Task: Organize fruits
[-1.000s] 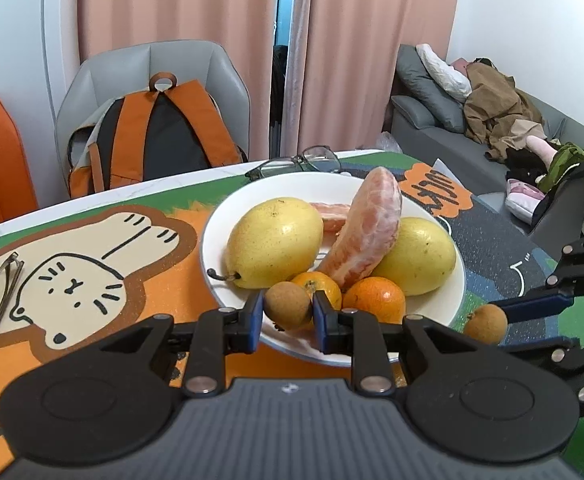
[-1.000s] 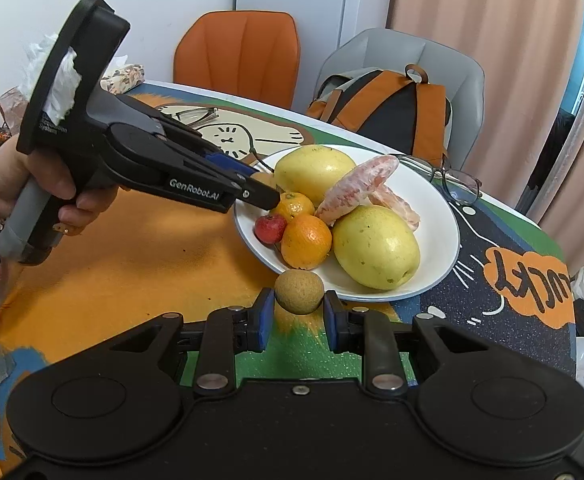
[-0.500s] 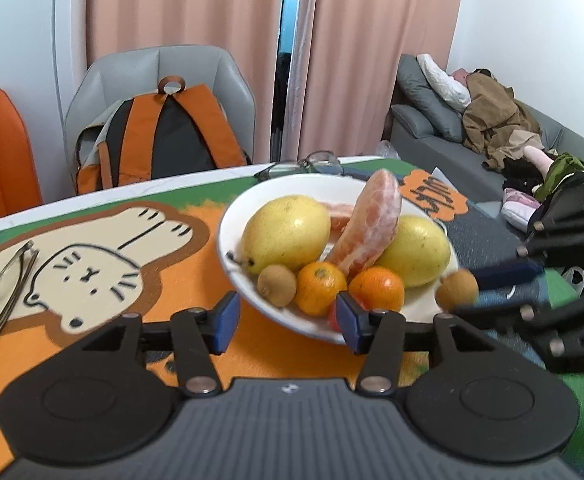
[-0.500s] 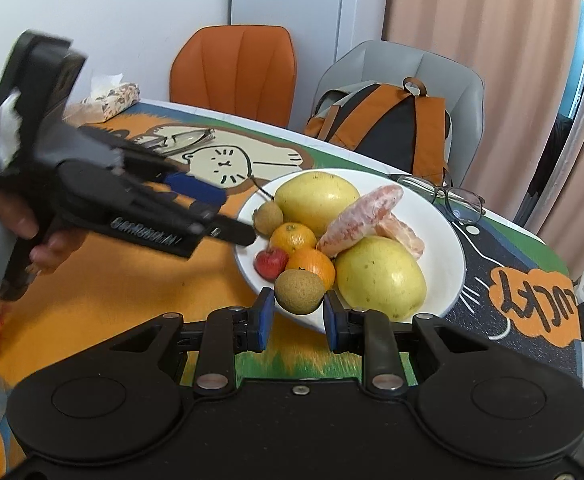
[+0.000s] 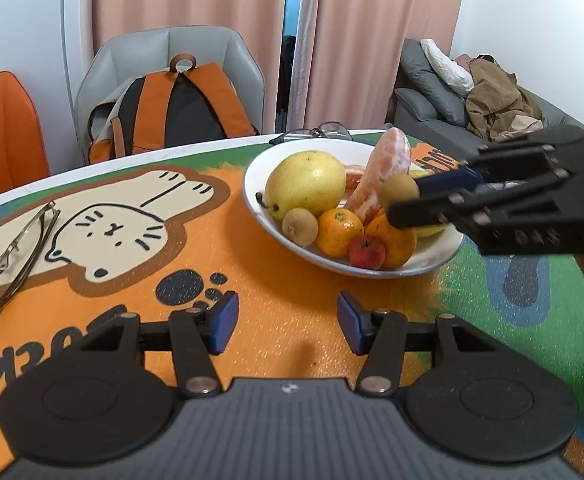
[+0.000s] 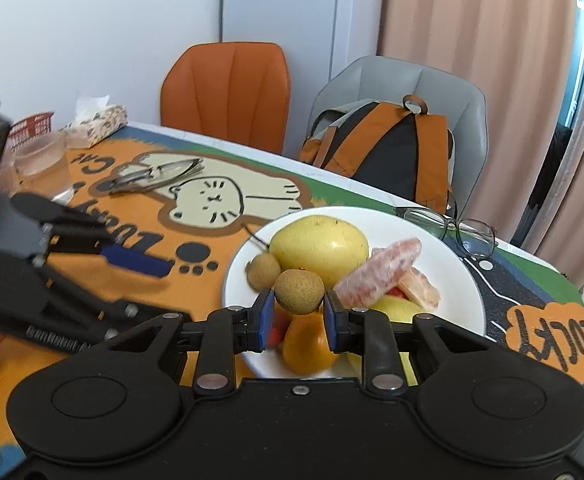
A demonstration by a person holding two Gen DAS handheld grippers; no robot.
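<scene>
A white plate (image 5: 254,196) on the cartoon-cat mat holds a yellow pear (image 5: 305,184), a peeled citrus segment (image 5: 384,164), two mandarins (image 5: 339,232), a small red fruit (image 5: 367,251) and a small brown fruit (image 5: 300,226). My left gripper (image 5: 287,326) stands open and empty over the mat, short of the plate's near rim. My right gripper (image 6: 298,308) is shut on a second small brown fruit (image 6: 299,291) and hangs above the plate's (image 6: 448,264) front. In the left wrist view it reaches in from the right, with that fruit (image 5: 399,189) at its tips.
Folded glasses (image 5: 16,248) lie on the mat at the left, and another pair (image 6: 448,228) behind the plate. A tissue box (image 6: 100,120) and a glass cup (image 6: 40,156) stand at the far left. A backpack (image 5: 172,108) sits on a grey chair beyond the table.
My left gripper let go of its brown fruit on the plate, opened and drew back over the mat. My right gripper carried its brown fruit from the table edge to over the plate.
</scene>
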